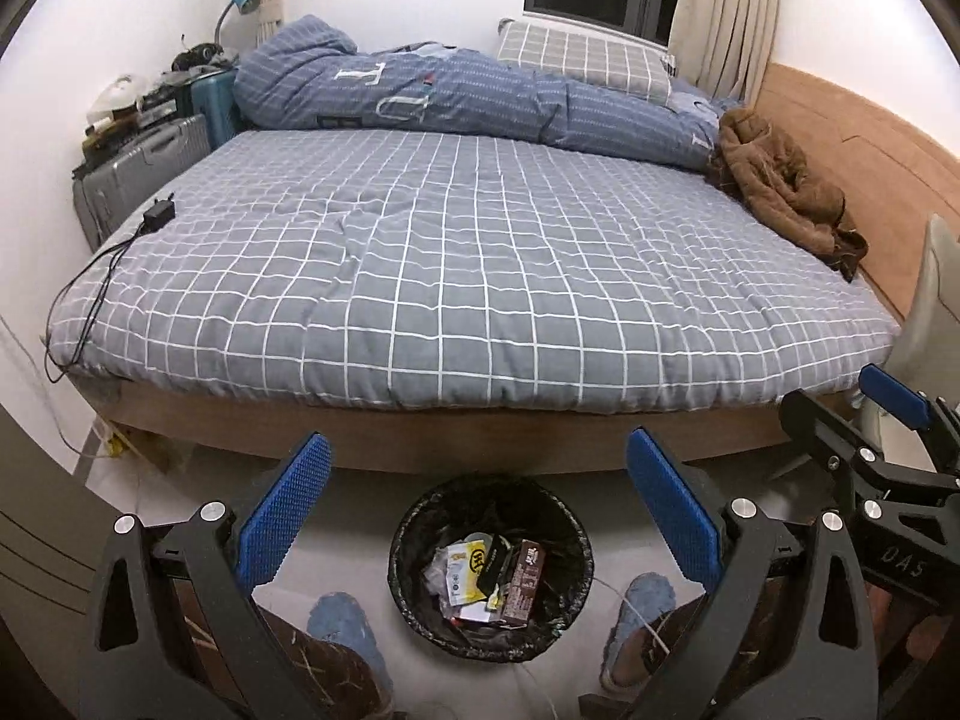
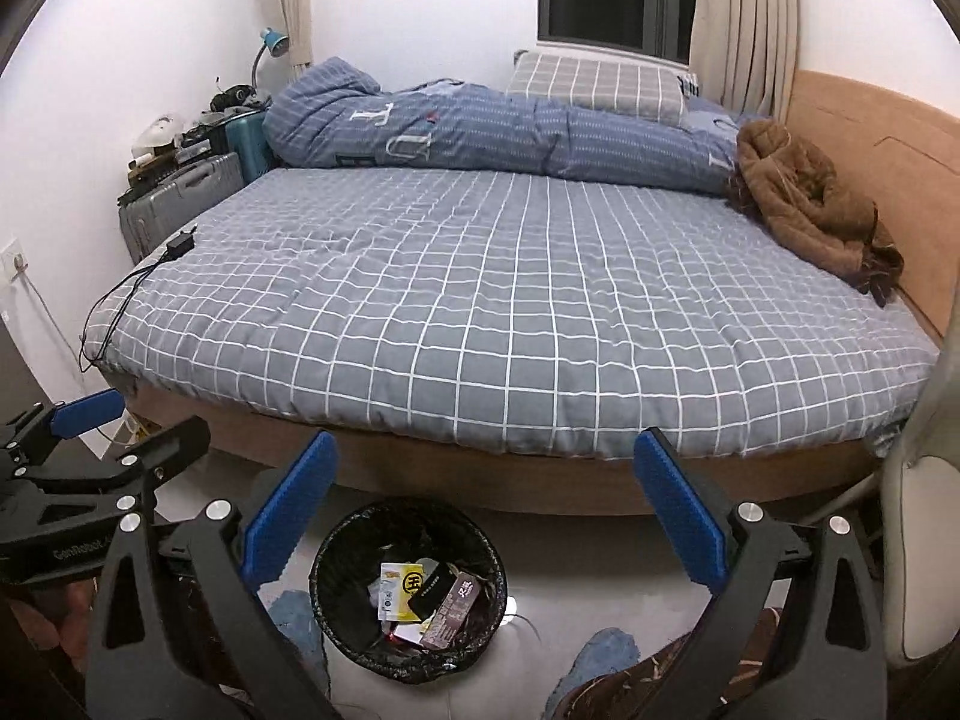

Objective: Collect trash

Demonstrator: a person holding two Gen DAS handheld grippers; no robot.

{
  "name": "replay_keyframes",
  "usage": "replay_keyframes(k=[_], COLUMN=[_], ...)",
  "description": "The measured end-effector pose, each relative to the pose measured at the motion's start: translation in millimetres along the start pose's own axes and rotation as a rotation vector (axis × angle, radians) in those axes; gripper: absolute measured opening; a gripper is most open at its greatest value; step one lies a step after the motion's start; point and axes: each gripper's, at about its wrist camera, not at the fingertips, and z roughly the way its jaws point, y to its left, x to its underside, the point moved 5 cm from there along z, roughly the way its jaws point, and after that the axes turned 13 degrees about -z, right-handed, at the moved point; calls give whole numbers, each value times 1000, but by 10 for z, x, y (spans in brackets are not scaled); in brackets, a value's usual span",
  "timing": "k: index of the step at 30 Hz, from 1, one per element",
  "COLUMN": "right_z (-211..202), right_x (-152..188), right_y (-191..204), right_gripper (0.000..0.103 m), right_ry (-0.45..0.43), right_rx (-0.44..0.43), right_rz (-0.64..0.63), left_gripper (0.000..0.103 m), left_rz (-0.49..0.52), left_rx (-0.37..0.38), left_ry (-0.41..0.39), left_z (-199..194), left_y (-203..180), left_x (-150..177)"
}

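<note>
A round bin with a black liner stands on the pale floor in front of the bed. Several wrappers and small cartons lie inside it. My left gripper hangs above the bin, open wide, with nothing between its blue pads. My right gripper is also open and empty above the bin. Each gripper shows at the edge of the other's view: the right gripper at the right edge, the left gripper at the left edge.
The bed with a grey checked cover fills the middle, a brown jacket and blue duvet at its far side. A charger with cable lies at the bed's left edge. Suitcases stand left. A person's blue slippers flank the bin.
</note>
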Motion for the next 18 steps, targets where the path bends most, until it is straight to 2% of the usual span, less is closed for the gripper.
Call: replay_keyframes(k=[18], right_z=[-110], right_x=[36], right_y=[-48], right_gripper=[95], right_ry=[3], right_rx=[10], right_rz=[25], left_gripper=[97], left_rz=[15], left_rx=[3], left_ry=[-12], left_z=[-75], left_y=[-56], left_x=[15])
